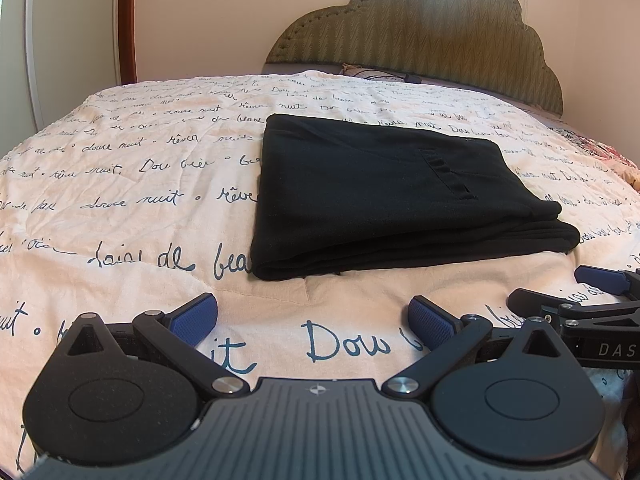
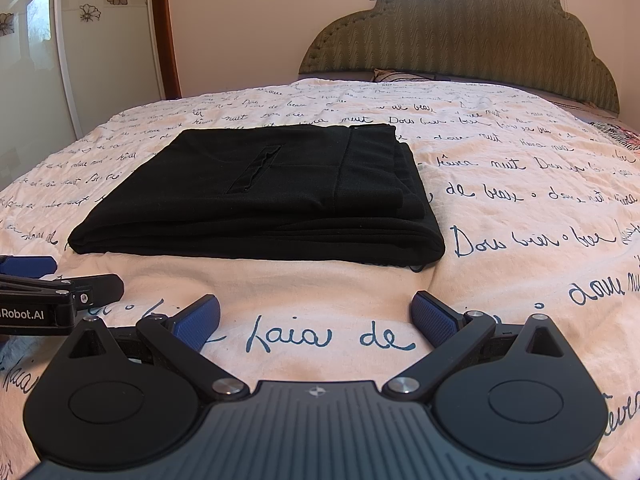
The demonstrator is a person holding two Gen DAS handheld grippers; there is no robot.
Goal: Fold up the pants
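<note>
The black pants (image 1: 384, 196) lie folded into a flat rectangle on the bed; they also show in the right wrist view (image 2: 264, 196). My left gripper (image 1: 314, 316) is open and empty, low over the cover just in front of the pants. My right gripper (image 2: 316, 314) is open and empty too, beside the left one and also short of the pants' near edge. Each gripper shows at the side of the other's view: the right one (image 1: 576, 292) and the left one (image 2: 60, 280).
The bed carries a cream cover with blue handwriting (image 1: 120, 200). A green padded headboard (image 1: 432, 28) stands at the far end, with a pillow (image 1: 360, 70) before it. A wardrobe with floral panels (image 2: 80, 40) stands at the left.
</note>
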